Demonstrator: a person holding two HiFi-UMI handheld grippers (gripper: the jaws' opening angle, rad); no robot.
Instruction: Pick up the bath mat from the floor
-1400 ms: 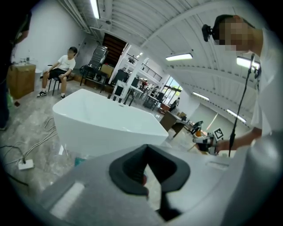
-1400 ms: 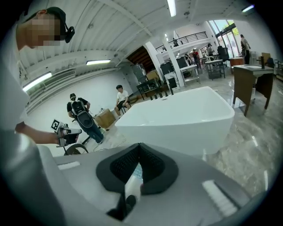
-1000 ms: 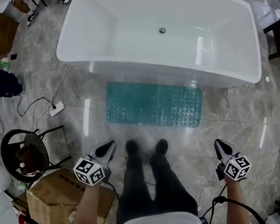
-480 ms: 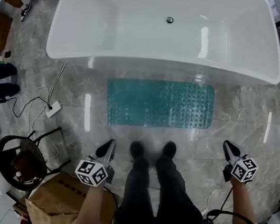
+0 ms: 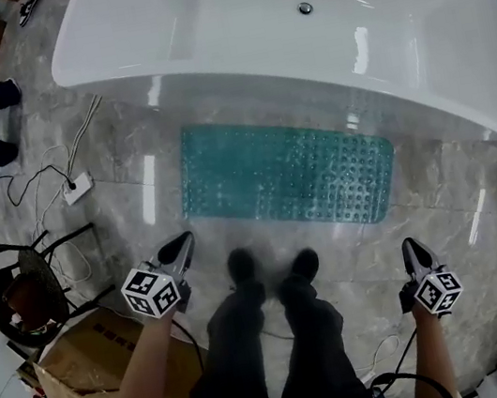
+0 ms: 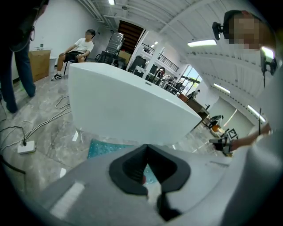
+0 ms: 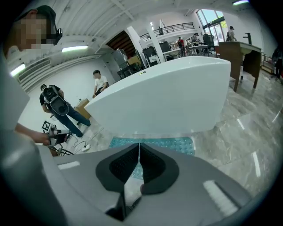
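Note:
A teal, bumpy bath mat (image 5: 284, 173) lies flat on the grey marble floor in front of the white bathtub (image 5: 277, 36). It also shows beyond the jaws in the left gripper view (image 6: 102, 148) and in the right gripper view (image 7: 154, 143). My left gripper (image 5: 183, 241) hangs near the mat's front left corner, above the floor, jaws shut and empty. My right gripper (image 5: 411, 246) hangs past the mat's front right corner, also shut and empty. My two feet (image 5: 272, 265) stand just in front of the mat.
A cardboard box (image 5: 87, 365) and a black wire chair (image 5: 26, 285) stand at the left. A white power strip with cables (image 5: 75, 188) lies on the floor left of the mat. People stand or sit beyond the tub (image 6: 77, 46).
The camera and both grippers have sunk toward the floor. The tub and mat look larger and closer. Both grippers stay shut.

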